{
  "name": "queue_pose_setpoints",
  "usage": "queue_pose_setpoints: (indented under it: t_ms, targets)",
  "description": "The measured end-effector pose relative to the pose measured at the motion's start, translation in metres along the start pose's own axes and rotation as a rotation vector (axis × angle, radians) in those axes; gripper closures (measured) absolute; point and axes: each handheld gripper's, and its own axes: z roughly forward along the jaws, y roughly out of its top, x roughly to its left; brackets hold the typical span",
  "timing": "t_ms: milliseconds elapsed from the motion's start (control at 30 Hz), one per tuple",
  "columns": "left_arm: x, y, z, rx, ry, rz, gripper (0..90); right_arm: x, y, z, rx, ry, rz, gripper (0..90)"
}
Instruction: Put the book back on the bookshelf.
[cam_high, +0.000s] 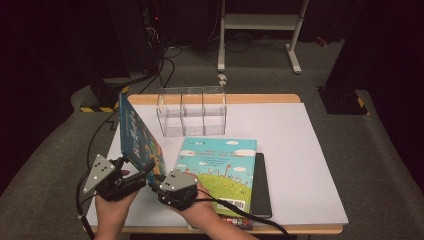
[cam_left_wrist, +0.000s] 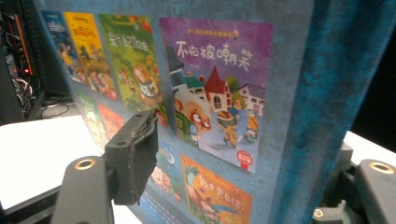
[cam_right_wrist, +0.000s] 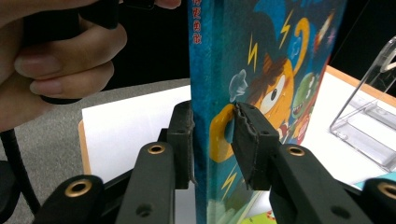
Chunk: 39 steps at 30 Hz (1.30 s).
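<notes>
A blue picture book (cam_high: 137, 137) stands upright and tilted at the table's left, its lower corner between both grippers. My left gripper (cam_high: 142, 172) reaches in from the left. In the left gripper view, one of its pads (cam_left_wrist: 135, 154) lies against the back cover (cam_left_wrist: 219, 93), while the other jaw is hidden behind the spine. My right gripper (cam_high: 156, 178) comes in from the right. In the right gripper view, its jaws (cam_right_wrist: 212, 140) flank the book (cam_right_wrist: 261, 60), with a pad against the spine side and a pad against the front cover.
A green picture book (cam_high: 220, 170) lies flat on a black notebook (cam_high: 262, 185) at the front middle of the white mat (cam_high: 300, 150). A clear three-slot organizer (cam_high: 192, 112) stands behind them. The person's other hand (cam_right_wrist: 60, 60) is close by at the left.
</notes>
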Motion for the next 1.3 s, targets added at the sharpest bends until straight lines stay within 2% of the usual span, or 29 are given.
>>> queue_pose_setpoints:
  t_ms: [100, 167, 300, 533, 633, 767, 800, 900, 933, 967, 1000, 1100, 1167, 1300]
  targets:
    - [0.001, -0.001, -0.001, -0.006, 0.011, 0.021, 32.4, 0.001, 0.000, 0.002, 0.000, 0.006, 0.000, 66.9]
    - [0.002, -0.001, -0.002, -0.009, 0.018, 0.030, 37.7, 0.001, 0.000, 0.002, 0.003, 0.013, 0.002, 66.3]
    - [0.003, -0.001, -0.005, -0.010, 0.026, 0.032, 39.3, 0.003, 0.000, 0.005, 0.001, 0.017, -0.002, 65.7]
    - [0.004, -0.001, -0.009, 0.000, 0.034, 0.064, 43.5, 0.005, 0.001, 0.009, 0.008, 0.027, 0.001, 63.5]
    - [0.005, 0.000, -0.011, -0.003, 0.039, 0.067, 46.0, 0.005, 0.001, 0.011, 0.017, 0.044, 0.012, 61.6]
    - [0.009, 0.002, -0.017, -0.015, 0.045, 0.072, 57.3, 0.007, 0.000, 0.014, 0.038, 0.065, 0.008, 57.5]
    - [0.010, 0.003, -0.018, -0.026, 0.056, 0.073, 62.0, 0.007, -0.001, 0.015, 0.044, 0.066, 0.011, 56.7]
    - [0.017, 0.007, -0.022, -0.050, 0.120, 0.122, 74.8, 0.008, -0.002, 0.015, 0.049, 0.080, 0.012, 56.0]
    - [0.021, 0.008, -0.023, -0.046, 0.116, 0.113, 77.6, 0.009, -0.001, 0.014, 0.046, 0.080, 0.011, 56.0]
    - [0.025, 0.011, -0.025, -0.027, 0.089, 0.086, 75.9, 0.009, -0.001, 0.014, 0.044, 0.081, 0.007, 56.0]
    - [0.026, 0.011, -0.025, -0.035, 0.093, 0.084, 76.0, 0.010, 0.000, 0.013, 0.042, 0.081, 0.008, 56.0]
    - [0.027, 0.009, -0.025, -0.055, 0.167, 0.170, 81.4, 0.007, 0.001, 0.010, 0.043, 0.069, 0.005, 56.1]
    - [0.034, 0.012, -0.027, -0.062, 0.167, 0.131, 82.0, 0.004, 0.002, 0.007, 0.044, 0.056, 0.011, 56.2]
    - [0.042, 0.015, -0.029, -0.067, 0.161, 0.115, 82.3, -0.005, 0.002, 0.001, 0.040, 0.032, 0.018, 56.2]
